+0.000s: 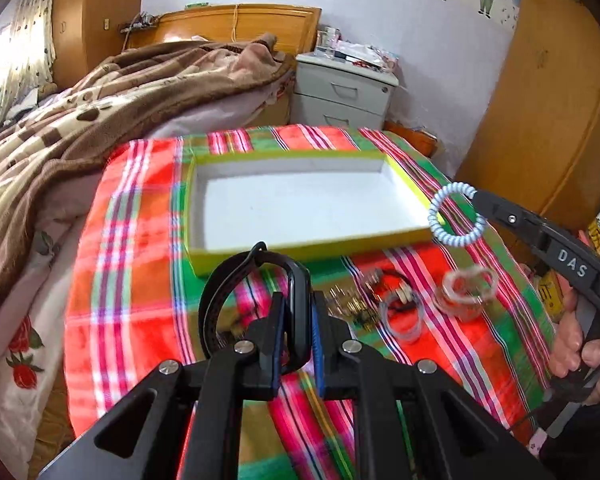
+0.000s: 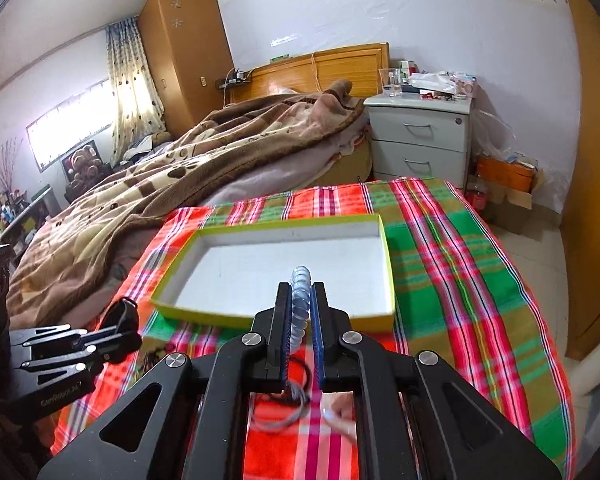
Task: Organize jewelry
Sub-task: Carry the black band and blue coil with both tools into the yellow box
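Note:
A shallow yellow-rimmed box (image 1: pixel 404 176) with a white inside lies on the plaid cloth; it also shows in the right wrist view (image 2: pixel 388 256). My left gripper (image 1: pixel 296 300) is shut on a black wristwatch (image 1: pixel 244 280), held above the cloth just in front of the box. My right gripper (image 2: pixel 300 292) is shut on a pale blue spiral hair tie (image 2: pixel 300 292), held over the box's near edge. In the left wrist view the tie (image 1: pixel 456 214) hangs from the right gripper (image 1: pixel 478 198) at the box's right corner. Loose jewelry (image 1: pixel 380 296) lies on the cloth.
The plaid cloth (image 2: pixel 460 264) covers a small table beside a bed with a brown blanket (image 1: pixel 80 120). A white bedside cabinet (image 2: pixel 420 140) stands behind. A clear ring (image 1: pixel 404 316) and a pink-orange scrunchie (image 1: pixel 468 284) lie on the cloth. A wooden wardrobe (image 1: pixel 540 100) stands right.

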A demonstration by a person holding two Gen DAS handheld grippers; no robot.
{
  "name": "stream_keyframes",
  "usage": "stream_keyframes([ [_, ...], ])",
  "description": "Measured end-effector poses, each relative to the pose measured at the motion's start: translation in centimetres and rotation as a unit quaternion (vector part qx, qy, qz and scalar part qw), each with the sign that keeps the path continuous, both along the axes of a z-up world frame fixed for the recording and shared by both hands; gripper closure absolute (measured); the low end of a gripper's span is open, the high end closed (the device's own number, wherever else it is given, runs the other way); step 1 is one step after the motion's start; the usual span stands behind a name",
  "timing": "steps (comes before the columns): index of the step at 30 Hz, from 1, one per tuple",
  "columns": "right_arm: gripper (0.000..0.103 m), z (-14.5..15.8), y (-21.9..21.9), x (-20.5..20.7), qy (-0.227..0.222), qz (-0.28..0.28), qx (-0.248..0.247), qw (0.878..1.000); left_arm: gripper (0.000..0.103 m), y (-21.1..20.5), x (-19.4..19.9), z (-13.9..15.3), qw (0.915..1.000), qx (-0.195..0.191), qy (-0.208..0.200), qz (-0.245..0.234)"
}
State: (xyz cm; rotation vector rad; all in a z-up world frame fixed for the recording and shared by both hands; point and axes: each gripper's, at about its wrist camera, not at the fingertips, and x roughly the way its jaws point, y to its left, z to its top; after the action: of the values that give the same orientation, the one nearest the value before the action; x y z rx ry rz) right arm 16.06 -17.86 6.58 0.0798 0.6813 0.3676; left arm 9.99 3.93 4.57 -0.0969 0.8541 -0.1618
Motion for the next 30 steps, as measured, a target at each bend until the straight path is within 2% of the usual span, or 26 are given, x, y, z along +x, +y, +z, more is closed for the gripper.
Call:
stream_keyframes([
  [8, 0.094, 0.1, 0.0, 5.8, 0.030, 0.008, 0.014, 0.999, 0.090, 1.5, 5.0, 0.6, 0.9999, -0.002, 0.005, 0.009],
  [11, 0.094, -0.6, -0.3, 8.6, 0.058, 0.009, 0.026, 0.998, 0.091, 1.9, 7.2, 0.2, 0.9998, -0.003, 0.014, 0.014],
  [13, 0.094, -1.3, -0.3, 10.5, 0.075, 0.006, 0.023, 0.997, 0.090, 1.8, 8.3, 0.2, 0.9999, 0.005, 0.009, 0.012],
  [18, 0.094, -3.1, -0.1, 13.7, 0.109, 0.008, 0.013, 0.994, 0.090, 2.3, 11.7, -1.0, 0.9994, 0.001, 0.028, 0.018],
  [24, 0.094, -4.7, 0.2, 16.1, 0.141, 0.017, 0.027, 0.989, 0.090, 2.2, 14.6, -2.9, 0.9983, 0.013, 0.052, 0.025],
  [30, 0.094, -6.2, 0.4, 17.3, 0.156, 0.005, -0.011, 0.988, 0.090, 1.4, 16.1, -4.3, 0.9975, 0.019, 0.066, 0.015],
])
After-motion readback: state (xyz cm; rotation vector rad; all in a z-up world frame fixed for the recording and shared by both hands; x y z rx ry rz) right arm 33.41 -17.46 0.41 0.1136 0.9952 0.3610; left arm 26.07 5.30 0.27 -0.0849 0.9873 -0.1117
